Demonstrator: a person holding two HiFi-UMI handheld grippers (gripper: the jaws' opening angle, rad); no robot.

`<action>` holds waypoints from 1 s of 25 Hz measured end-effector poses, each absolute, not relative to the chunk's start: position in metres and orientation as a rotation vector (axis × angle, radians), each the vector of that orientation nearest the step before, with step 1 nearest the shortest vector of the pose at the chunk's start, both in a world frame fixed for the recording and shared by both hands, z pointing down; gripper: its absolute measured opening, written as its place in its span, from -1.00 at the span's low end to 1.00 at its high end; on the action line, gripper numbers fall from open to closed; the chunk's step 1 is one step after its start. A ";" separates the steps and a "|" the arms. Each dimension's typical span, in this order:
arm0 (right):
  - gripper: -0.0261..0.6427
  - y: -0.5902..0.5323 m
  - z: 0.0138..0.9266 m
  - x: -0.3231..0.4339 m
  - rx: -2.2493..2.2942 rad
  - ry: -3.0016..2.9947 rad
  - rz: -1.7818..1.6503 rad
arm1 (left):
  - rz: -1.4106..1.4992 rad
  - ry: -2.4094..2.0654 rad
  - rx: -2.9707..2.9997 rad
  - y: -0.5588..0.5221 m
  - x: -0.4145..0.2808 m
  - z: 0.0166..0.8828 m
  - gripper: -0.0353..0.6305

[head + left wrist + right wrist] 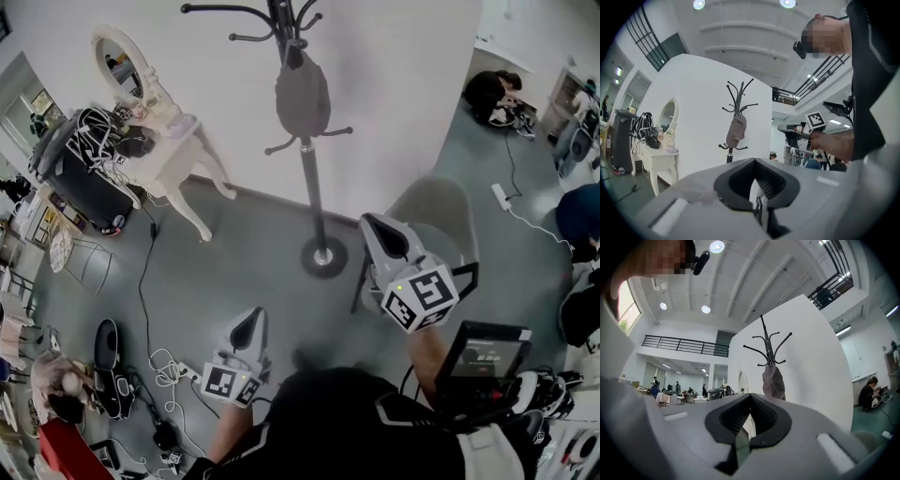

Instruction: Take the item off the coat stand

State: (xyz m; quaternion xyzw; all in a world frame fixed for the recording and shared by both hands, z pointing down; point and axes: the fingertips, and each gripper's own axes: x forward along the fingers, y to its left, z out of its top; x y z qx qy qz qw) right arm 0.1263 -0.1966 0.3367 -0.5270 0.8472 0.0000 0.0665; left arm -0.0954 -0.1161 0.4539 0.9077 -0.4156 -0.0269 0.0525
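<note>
**A:** What's far L?

**B:** White dressing table (167, 155) w/ an oval mirror (122, 67), up against the wall (394, 84). Cables trail over the floor (234, 253) in front of it.

**A:** And the left gripper (248, 325)?

**B:** Held low, well short of the stand. Jaws pressed together, nothing btwn them.

**A:** Where's the item?

**B:** Grey cap (302, 94), on the coat stand (312, 197). It hangs from an upper hook and lies against the pole, above the two lower hooks. The stand is upright in front of the wall, round base on the floor. Neither gripper touches it.

**A:** The right gripper (382, 234)?

**B:** Held higher than the left one, R of the stand's base and apart from it. Jaws closed tight, empty too. Its own view looks up at the cap, a good way off.

**A:** Anything past that?

**B:** Grey chair (441, 208) just behind that gripper. Far R corner, a person (492, 92) in dark clothes crouches on the floor, near more cables.
</note>
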 end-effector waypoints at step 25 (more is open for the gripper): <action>-0.89 -0.261 0.316 0.066 -1.821 2.401 0.090 | -0.101 -1.108 2.811 -0.211 -0.191 0.467 -0.85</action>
